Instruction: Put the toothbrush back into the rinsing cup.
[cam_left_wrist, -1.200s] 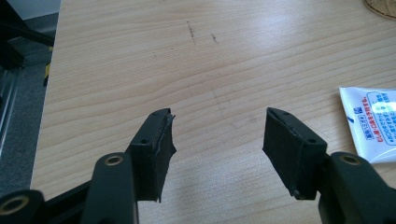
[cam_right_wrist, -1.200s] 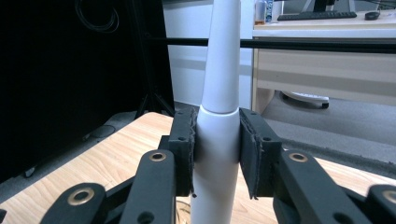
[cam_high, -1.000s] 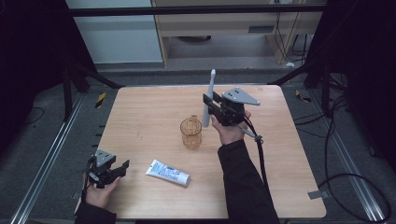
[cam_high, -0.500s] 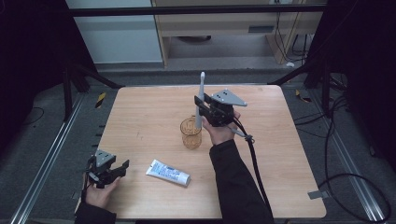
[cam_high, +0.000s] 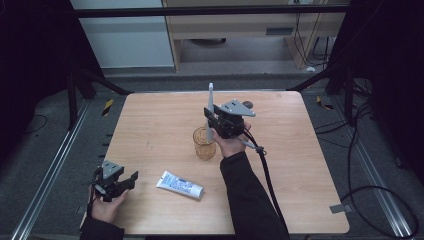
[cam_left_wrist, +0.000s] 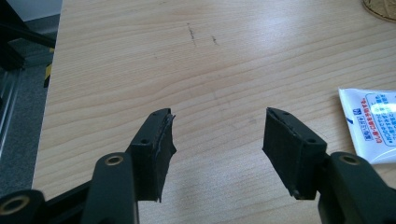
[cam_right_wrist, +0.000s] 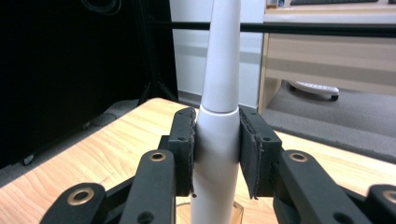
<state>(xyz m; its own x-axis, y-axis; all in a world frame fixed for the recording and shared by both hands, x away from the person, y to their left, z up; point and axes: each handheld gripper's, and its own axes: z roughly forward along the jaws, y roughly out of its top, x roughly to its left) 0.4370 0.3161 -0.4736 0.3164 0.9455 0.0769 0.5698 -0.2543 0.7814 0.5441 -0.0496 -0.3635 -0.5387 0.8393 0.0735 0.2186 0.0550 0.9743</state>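
Right claw (cam_right_wrist: 215, 140) has my white toothbrush (cam_right_wrist: 219, 93) pinched tight between both pads, standing upright with its bottom end over the amber cup (cam_high: 204, 143) mid-table. Left claw (cam_left_wrist: 217, 140) sits wide apart, holding nothing, near the tube (cam_high: 179, 184).

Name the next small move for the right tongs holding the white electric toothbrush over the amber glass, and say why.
Probably a short, straight lowering. The right tongs grip the white toothbrush upright, its lower end at the mouth of the amber glass, so easing it down until it rests inside, then opening, looks right. The left tongs sit open and idle near the toothpaste tube.
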